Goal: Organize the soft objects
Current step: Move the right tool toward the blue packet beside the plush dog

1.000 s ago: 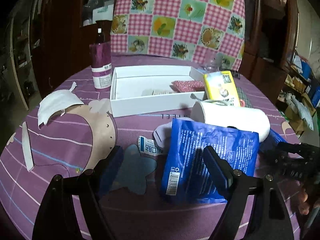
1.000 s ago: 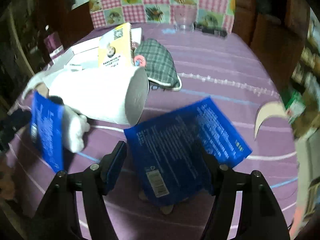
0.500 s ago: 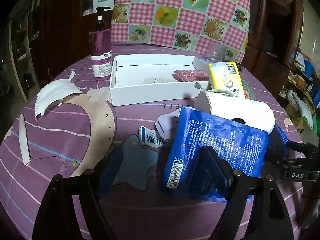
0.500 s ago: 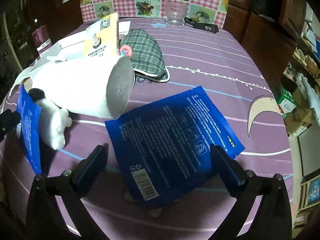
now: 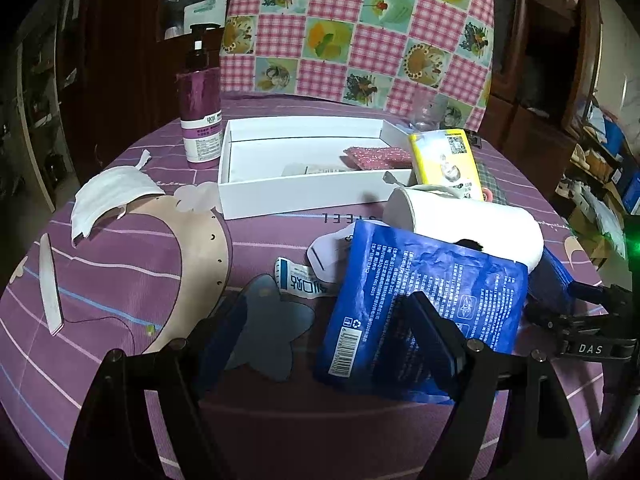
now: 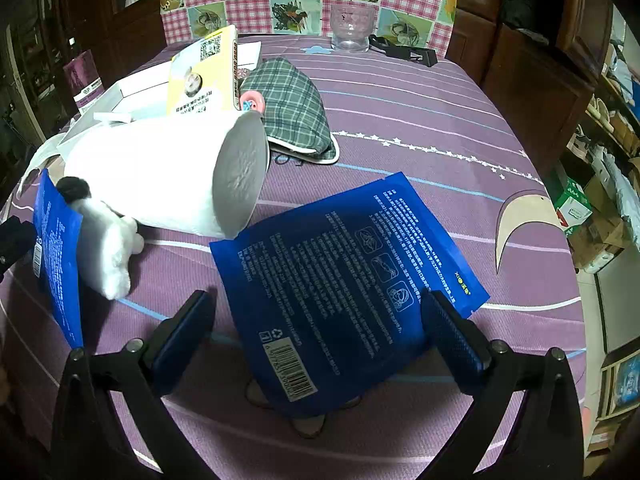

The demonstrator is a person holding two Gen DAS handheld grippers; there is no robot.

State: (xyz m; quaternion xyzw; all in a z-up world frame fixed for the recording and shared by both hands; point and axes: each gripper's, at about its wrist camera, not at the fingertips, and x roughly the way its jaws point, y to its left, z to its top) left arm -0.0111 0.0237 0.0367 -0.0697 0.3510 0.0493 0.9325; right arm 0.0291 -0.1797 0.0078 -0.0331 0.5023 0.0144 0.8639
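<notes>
One blue pouch (image 5: 424, 292) stands tilted against a white paper roll (image 5: 468, 220) and a white plush toy (image 6: 108, 248). My left gripper (image 5: 328, 336) is open; its right finger crosses in front of that pouch and the left finger stands well clear. A second blue pouch (image 6: 344, 280) lies flat on the purple tablecloth (image 6: 420, 120). My right gripper (image 6: 320, 334) hovers over its near end, open wide, with neither pad touching it. The right gripper (image 5: 552, 300) also shows at the right of the left wrist view.
A white open box (image 5: 280, 196) holds a pink sponge (image 5: 376, 156). Around it are a purple bottle (image 5: 200, 120), a yellow tissue pack (image 5: 448, 164), a white face mask (image 5: 112, 196), a plaid cloth pouch (image 6: 292, 112) and a glass (image 6: 352, 28).
The right gripper's jaws spread much wider around the flat blue pouch, which stays on the cloth. The left gripper and its leaning pouch have barely shifted.
</notes>
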